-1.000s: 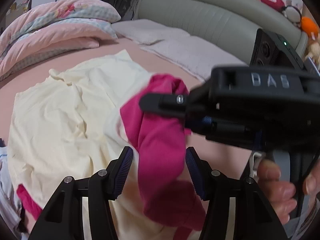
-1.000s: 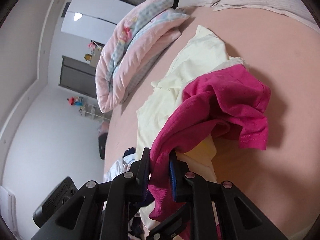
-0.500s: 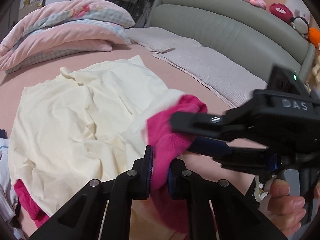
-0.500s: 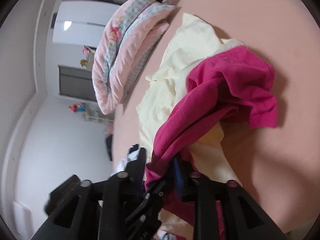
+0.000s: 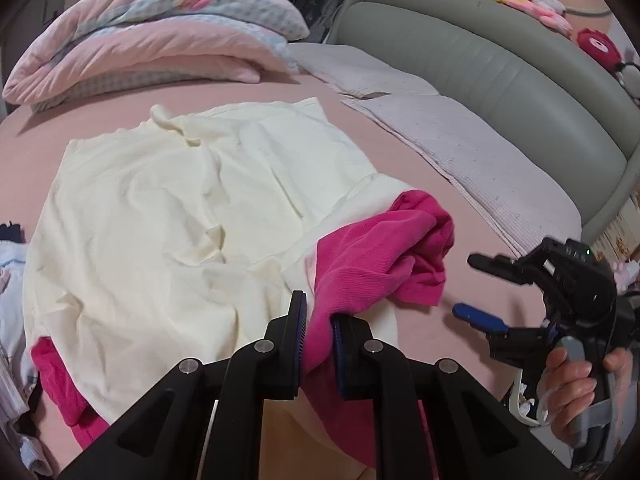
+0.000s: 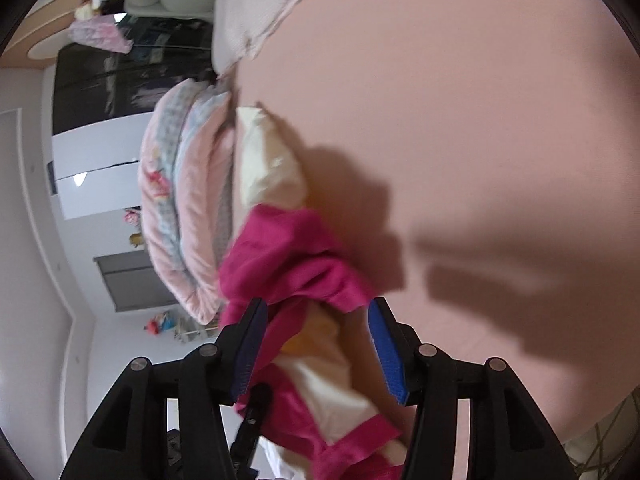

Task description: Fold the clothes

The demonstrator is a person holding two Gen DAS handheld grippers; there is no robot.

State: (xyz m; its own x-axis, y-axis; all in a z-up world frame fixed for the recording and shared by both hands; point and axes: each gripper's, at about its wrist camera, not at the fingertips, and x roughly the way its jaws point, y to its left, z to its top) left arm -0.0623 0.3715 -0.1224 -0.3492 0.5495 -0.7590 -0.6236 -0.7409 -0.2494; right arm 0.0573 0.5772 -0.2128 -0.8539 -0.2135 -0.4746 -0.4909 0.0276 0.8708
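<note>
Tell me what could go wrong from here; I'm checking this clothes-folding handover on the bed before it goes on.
1. Only the left gripper pinches the pink sleeve. The right gripper, whose jaws have just been opening, holds nothing, so a pull may drag the whole shirt askew.
2. The sleeve is bunched; folding it now would probably lock in creases.
3. In the right wrist view, fabric lies between the open jaws and could snag.

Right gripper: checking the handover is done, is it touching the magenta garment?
Apart. The left wrist view shows the right gripper open, with bare sheet between it and the magenta garment.
</note>
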